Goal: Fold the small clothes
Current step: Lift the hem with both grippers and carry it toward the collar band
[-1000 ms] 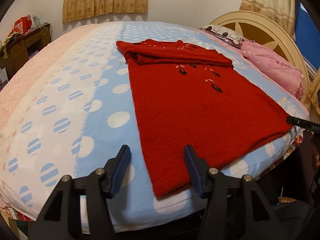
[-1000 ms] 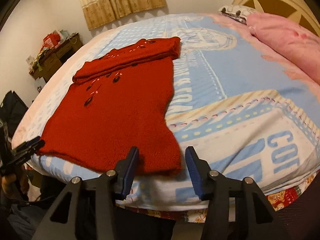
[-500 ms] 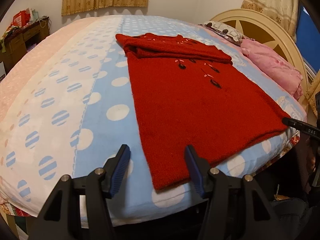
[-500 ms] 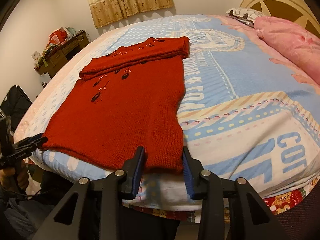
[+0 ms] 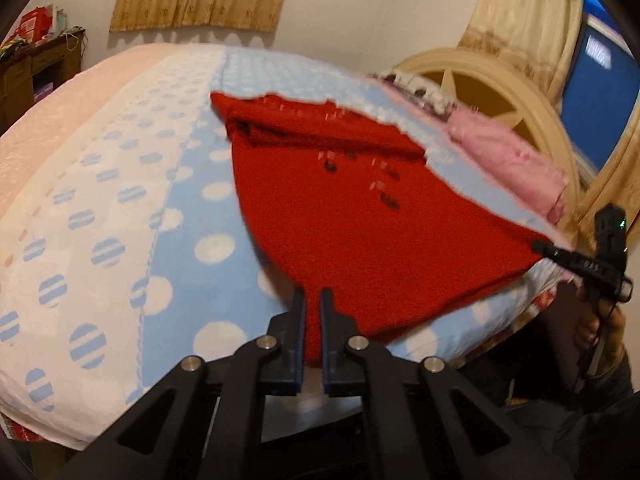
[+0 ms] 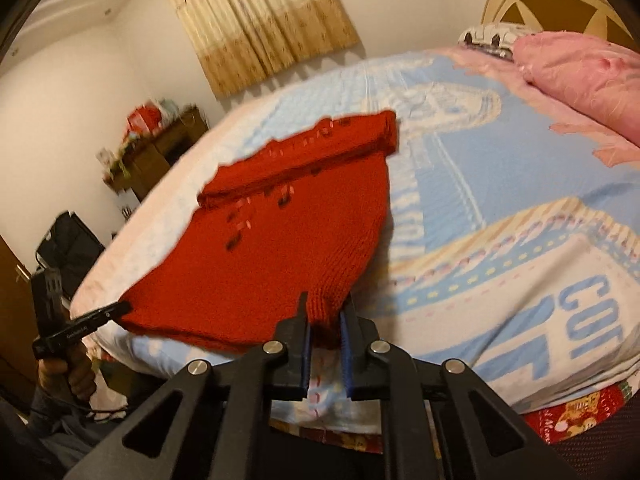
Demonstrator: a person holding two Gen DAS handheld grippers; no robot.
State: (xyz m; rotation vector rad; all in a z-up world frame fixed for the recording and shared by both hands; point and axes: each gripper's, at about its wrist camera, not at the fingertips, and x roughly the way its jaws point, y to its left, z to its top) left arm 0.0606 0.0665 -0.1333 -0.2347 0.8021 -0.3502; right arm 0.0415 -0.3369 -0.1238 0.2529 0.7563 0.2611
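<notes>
Where the left wrist view looks down along our left gripper, we see its jaws clamped on the near-left hem corner of the red knitted sweater, which lies on the blue dotted bedsheet with its far end folded over. At the right edge, our right gripper pinches the other hem corner, which is lifted.

Through the right wrist view, the right gripper is closed on the near-right hem corner, cloth bunched between its blue pads. The sweater stretches away to the far left, and the left gripper nips its near-left corner.
</notes>
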